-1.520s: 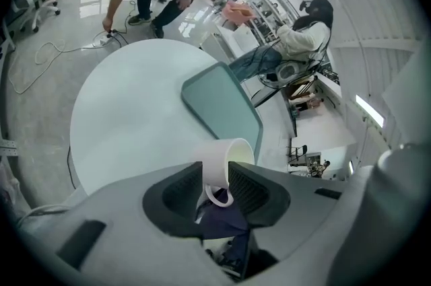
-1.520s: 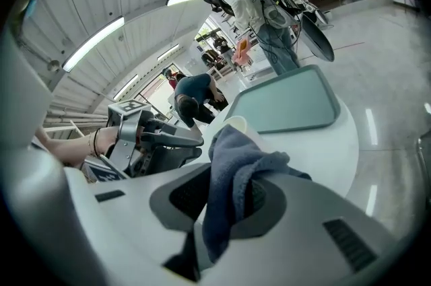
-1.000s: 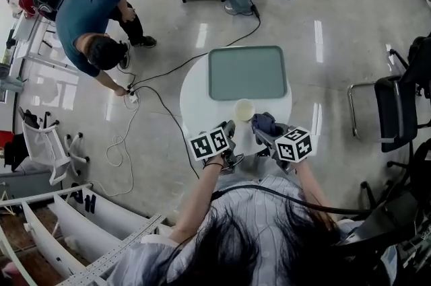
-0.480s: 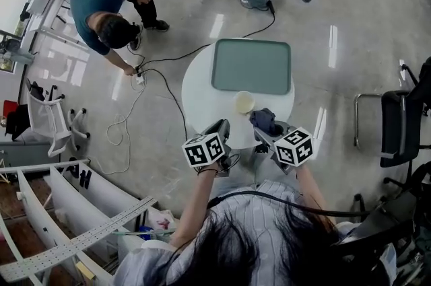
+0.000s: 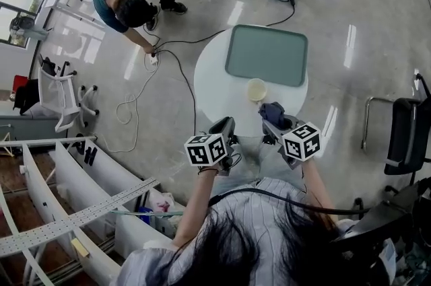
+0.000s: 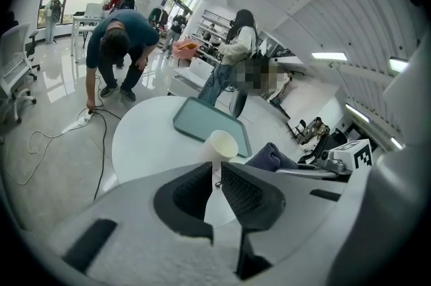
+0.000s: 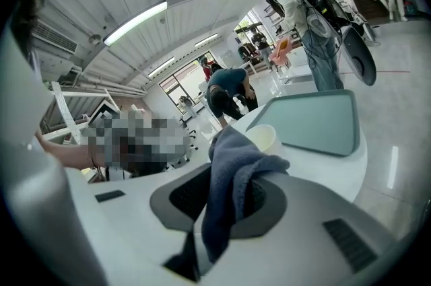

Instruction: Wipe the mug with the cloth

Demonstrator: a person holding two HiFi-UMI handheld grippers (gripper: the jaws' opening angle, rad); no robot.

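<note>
Pinching a dark blue terry cloth point(image 7: 231, 173) in fingers of right gripper point(image 5: 275, 120), just below-right of upright cream ceramic mug point(image 5: 256, 89) on round white worktop point(image 5: 214, 79). Farther off at lower left, left gripper point(image 5: 225, 127): fingers almost pressed together, gripping nothing.

Looking along the left gripper point(image 6: 217, 167), the mug point(image 6: 221, 145) shows only its rim and upper wall; its base drops out of sight behind the jaws. The cloth point(image 7: 232, 150) runs down between the jaws of the right gripper point(image 7: 234, 177) until its lower end is lost. From overhead, the mug's handle is too small to find.
</note>
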